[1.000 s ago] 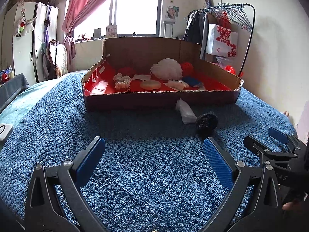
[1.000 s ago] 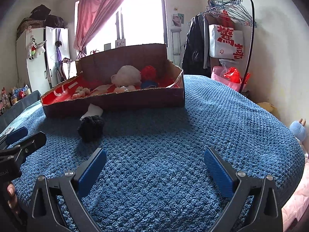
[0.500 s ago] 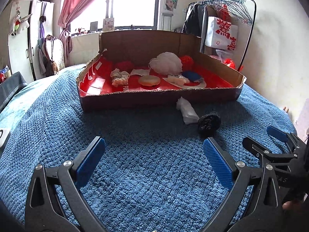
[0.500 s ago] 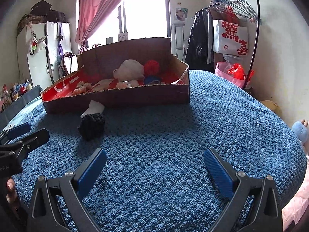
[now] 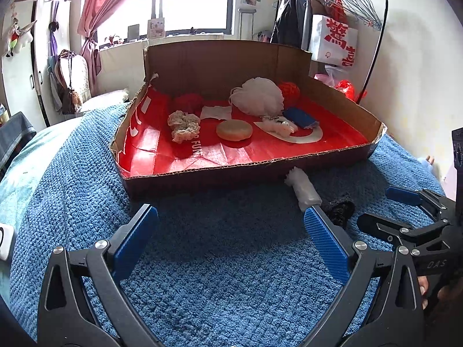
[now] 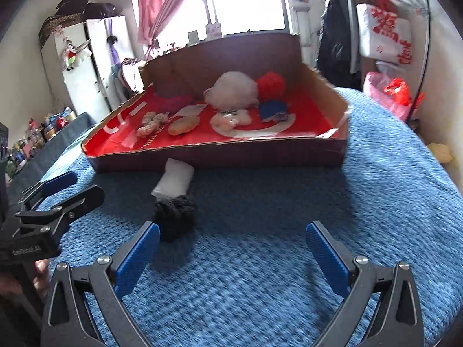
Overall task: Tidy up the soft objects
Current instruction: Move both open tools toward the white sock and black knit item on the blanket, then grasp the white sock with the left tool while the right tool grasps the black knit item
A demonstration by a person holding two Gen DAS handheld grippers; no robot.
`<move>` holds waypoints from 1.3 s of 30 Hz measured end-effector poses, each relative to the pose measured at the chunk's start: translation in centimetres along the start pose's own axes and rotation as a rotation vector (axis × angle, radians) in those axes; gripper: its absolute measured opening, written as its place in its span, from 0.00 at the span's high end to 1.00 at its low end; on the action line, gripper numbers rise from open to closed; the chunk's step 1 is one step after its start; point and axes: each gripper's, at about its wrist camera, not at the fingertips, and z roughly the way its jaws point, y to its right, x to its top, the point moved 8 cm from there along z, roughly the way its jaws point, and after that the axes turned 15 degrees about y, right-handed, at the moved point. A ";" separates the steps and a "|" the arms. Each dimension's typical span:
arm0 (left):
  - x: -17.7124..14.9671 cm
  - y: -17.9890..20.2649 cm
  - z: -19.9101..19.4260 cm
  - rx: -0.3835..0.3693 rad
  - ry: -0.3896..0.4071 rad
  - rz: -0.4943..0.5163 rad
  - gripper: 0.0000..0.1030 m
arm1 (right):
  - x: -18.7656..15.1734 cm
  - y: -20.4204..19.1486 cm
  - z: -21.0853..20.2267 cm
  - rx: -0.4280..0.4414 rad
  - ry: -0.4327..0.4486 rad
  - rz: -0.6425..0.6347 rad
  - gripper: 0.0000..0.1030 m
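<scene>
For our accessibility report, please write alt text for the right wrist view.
The open right gripper hangs over a blue blanket, its left jaw near a black soft ball with a white bundle behind it. Beyond, a cardboard tray with a red floor holds several soft items.

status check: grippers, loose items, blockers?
Left gripper open, empty. Right gripper open, empty, near black soft item. White bundle also outside cardboard box. Nothing blocking.
</scene>
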 end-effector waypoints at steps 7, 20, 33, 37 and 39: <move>0.9 -1.2 0.9 0.004 -0.004 -0.001 0.00 | -1.0 -2.2 3.6 0.062 -0.206 -0.044 0.00; 0.7 1.5 2.5 -0.116 -0.065 0.000 0.00 | 2.1 6.5 1.9 -0.163 -0.091 0.020 0.00; -0.6 5.5 6.3 -0.218 -0.202 0.041 0.04 | 2.5 5.3 2.7 0.086 -0.128 0.021 0.06; -1.3 6.3 7.3 -0.247 -0.235 0.044 0.19 | 1.9 4.5 4.0 0.123 -0.174 -0.012 0.30; -1.4 6.7 7.5 -0.268 -0.245 0.039 0.43 | 1.7 4.0 4.3 0.126 -0.175 -0.040 0.45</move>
